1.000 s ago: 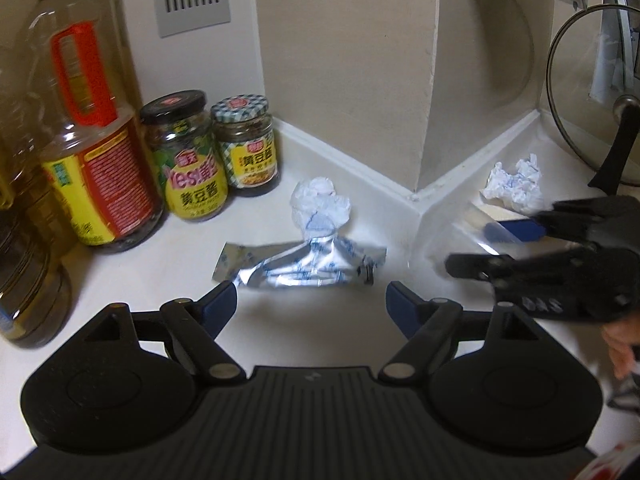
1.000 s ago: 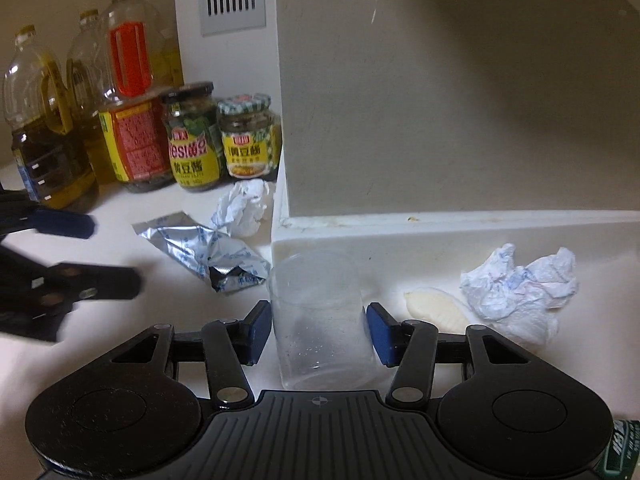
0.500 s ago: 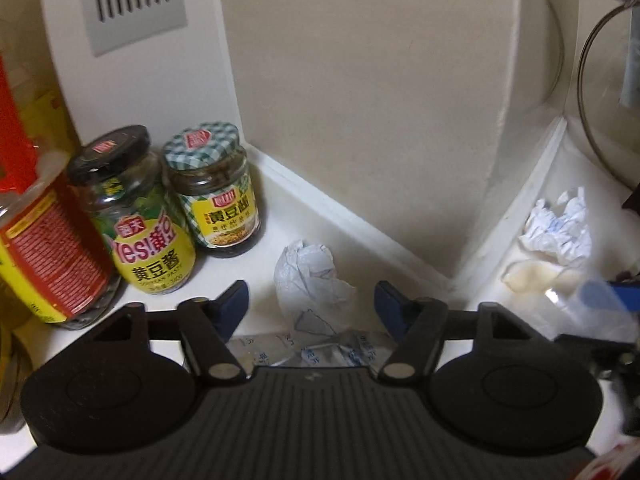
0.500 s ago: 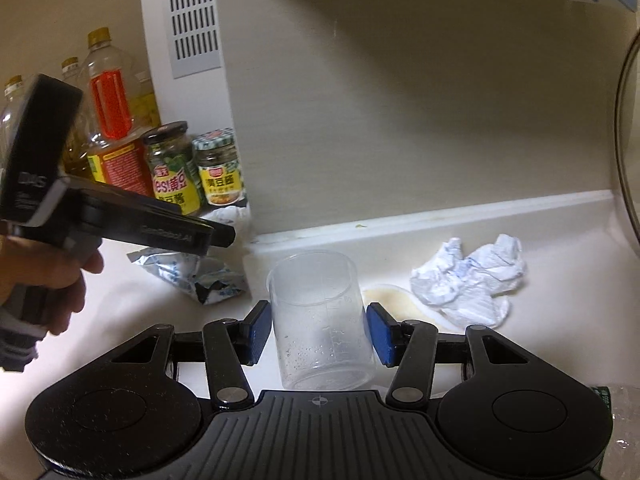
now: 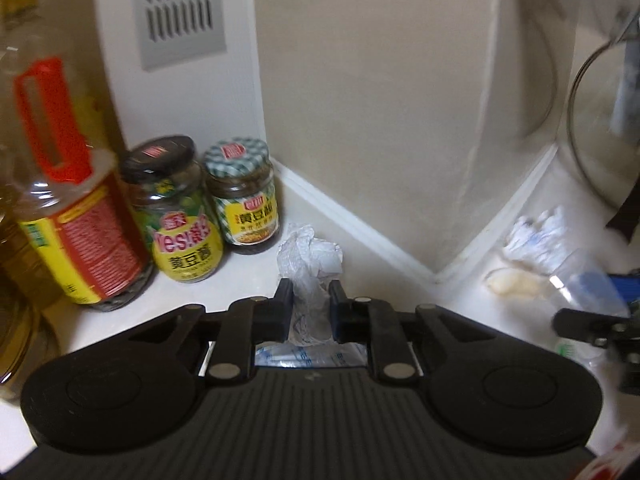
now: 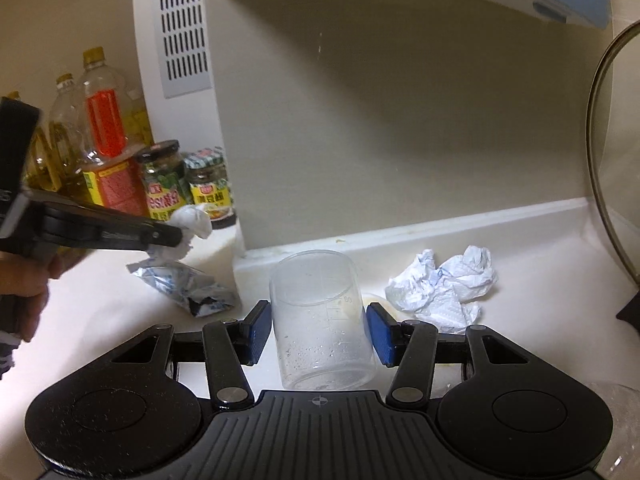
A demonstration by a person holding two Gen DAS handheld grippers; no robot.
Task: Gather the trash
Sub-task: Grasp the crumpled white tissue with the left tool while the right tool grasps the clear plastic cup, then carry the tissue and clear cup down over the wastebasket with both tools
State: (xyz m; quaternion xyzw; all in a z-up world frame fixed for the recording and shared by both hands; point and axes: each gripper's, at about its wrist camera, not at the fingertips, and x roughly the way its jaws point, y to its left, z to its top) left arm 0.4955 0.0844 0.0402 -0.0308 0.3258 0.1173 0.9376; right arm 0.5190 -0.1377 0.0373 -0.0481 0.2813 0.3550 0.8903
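A crumpled white paper wad (image 5: 310, 254) sits by the jars, and my left gripper (image 5: 310, 302) is closing its jaws on the wad's lower part, with both pads pressing it. The right wrist view shows the same wad (image 6: 192, 224) at that gripper's tips. A silver foil packet (image 6: 188, 288) lies flat on the white counter (image 6: 100, 312) just under it. My right gripper (image 6: 320, 336) is shut on a clear plastic cup (image 6: 324, 320), held upright. A second, larger crumpled paper (image 6: 444, 284) lies past the cup near the wall, with a pale scrap (image 5: 514, 282) beside it.
Two sauce jars (image 5: 240, 200) and several oil bottles (image 5: 72, 216) stand at the left against a vented white panel (image 5: 180, 12). A wall corner (image 5: 440, 268) juts out between the two papers. A glass lid (image 6: 616, 160) leans at the right. A person's hand (image 6: 24, 280) holds the left gripper.
My left gripper moved forward over the foil packet to the paper wad and its jaws narrowed onto it. The right gripper rose a little with the cup still in it.
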